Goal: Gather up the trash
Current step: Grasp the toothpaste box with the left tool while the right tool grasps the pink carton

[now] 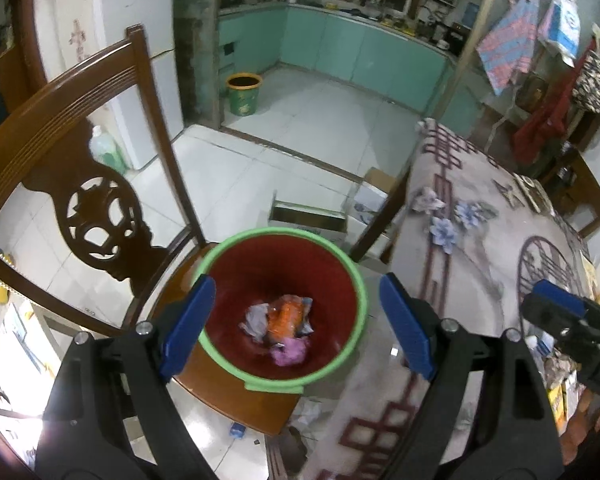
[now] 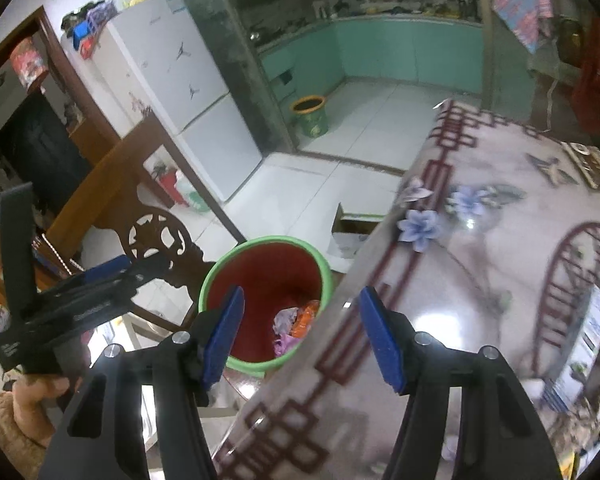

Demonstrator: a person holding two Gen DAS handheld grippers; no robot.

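**Trash in the bin, both tongs empty above it**

Trash (image 1: 282,324) lay at the bottom of the bin (image 1: 356,276): an orange wrapper, a pink scrap and some pale crumpled paper, heaped together. I read the bin's spot as deliberate. It stood on the seat of the chair (image 1: 228,396), its green rim just beside the table (image 1: 480,248) edge, so anything lifted off the table had only a short way to go before dropping in.

My left tongs (image 1: 296,328) hung straight over the bin's mouth, jaws wide, nothing between them. My right tongs (image 2: 300,332) stood partly spread and also empty, straddling the table edge with the bin showing between the fingers. From the left camera the right tool appeared at the far right, over the table.

A glossy cloth with red lattice and blue flowers covered the table, catching glare. White tiles ran past a fridge (image 2: 188,96) into a kitchen with teal cabinets, where a second, green bucket (image 1: 244,94) stood. An open box (image 1: 308,220) sat on the floor behind the bin, and small scraps lay under the chair.
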